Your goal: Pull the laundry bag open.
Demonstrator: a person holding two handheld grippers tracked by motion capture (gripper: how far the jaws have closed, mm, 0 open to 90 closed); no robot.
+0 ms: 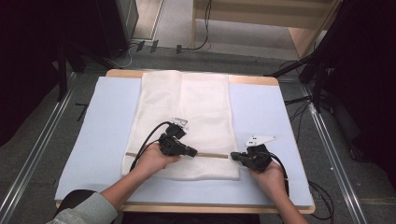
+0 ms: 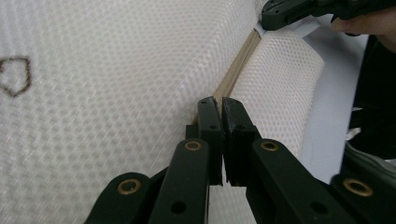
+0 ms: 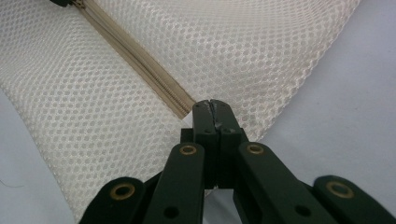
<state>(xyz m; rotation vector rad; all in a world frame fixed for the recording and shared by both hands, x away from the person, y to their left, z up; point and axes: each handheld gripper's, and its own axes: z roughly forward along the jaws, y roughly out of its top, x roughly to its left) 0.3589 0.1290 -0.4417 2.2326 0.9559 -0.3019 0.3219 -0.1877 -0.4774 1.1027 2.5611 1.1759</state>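
We have the white mesh bag (image 1: 187, 121) lying flat in the middle of the blue mat (image 1: 105, 130), zipper (image 1: 210, 155) running across its near end. Our right gripper (image 3: 211, 103) pinches the bag at the zipper's end to anchor it, while our left gripper (image 2: 220, 106) is closed at the zipper line, probably on the slider, to pull it along.

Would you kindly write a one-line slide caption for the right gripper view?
Right gripper, jaws shut, pinching the end of the beige zipper on a white mesh laundry bag over the pale blue mat.
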